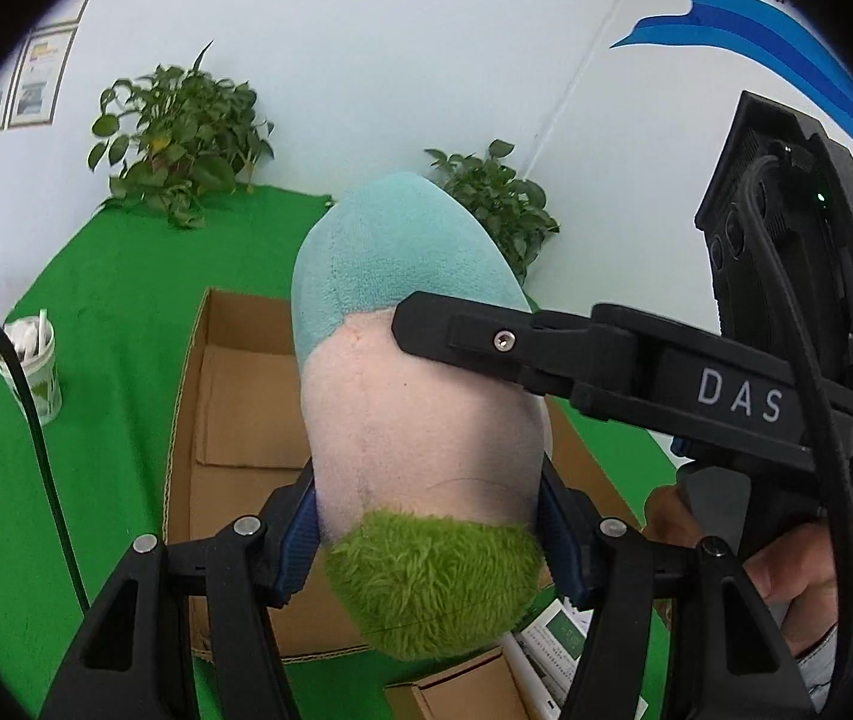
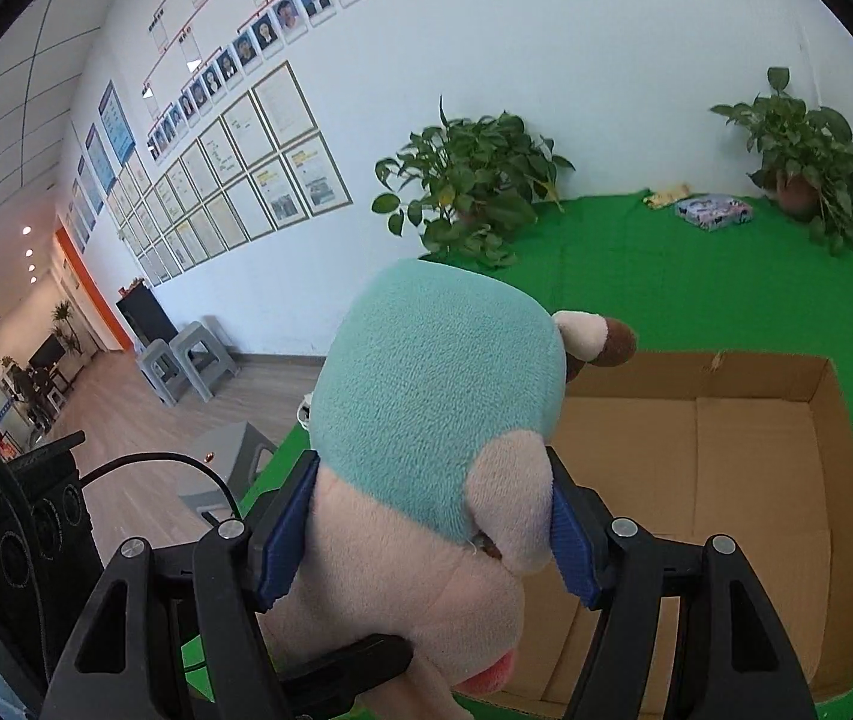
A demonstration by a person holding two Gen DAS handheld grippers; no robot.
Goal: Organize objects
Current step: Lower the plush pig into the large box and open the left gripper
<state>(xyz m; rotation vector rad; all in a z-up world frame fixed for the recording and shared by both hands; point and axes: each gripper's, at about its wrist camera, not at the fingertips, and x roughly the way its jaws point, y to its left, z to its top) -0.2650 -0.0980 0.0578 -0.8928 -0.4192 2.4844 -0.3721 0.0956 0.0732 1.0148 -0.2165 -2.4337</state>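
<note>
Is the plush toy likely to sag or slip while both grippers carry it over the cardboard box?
The plush toy looks soft: its fabric dents where the left gripper and right gripper pinch it, so some sagging seems likely. Its fuzzy surface probably resists slipping, and it is likely light.

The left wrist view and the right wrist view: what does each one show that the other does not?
Only the left wrist view shows the paper cup and the toy's fuzzy green part. Only the right wrist view shows the framed wall documents, the grey stools and a small printed box. Both show the plush toy held by both grippers above the open cardboard box on green cloth.
</note>
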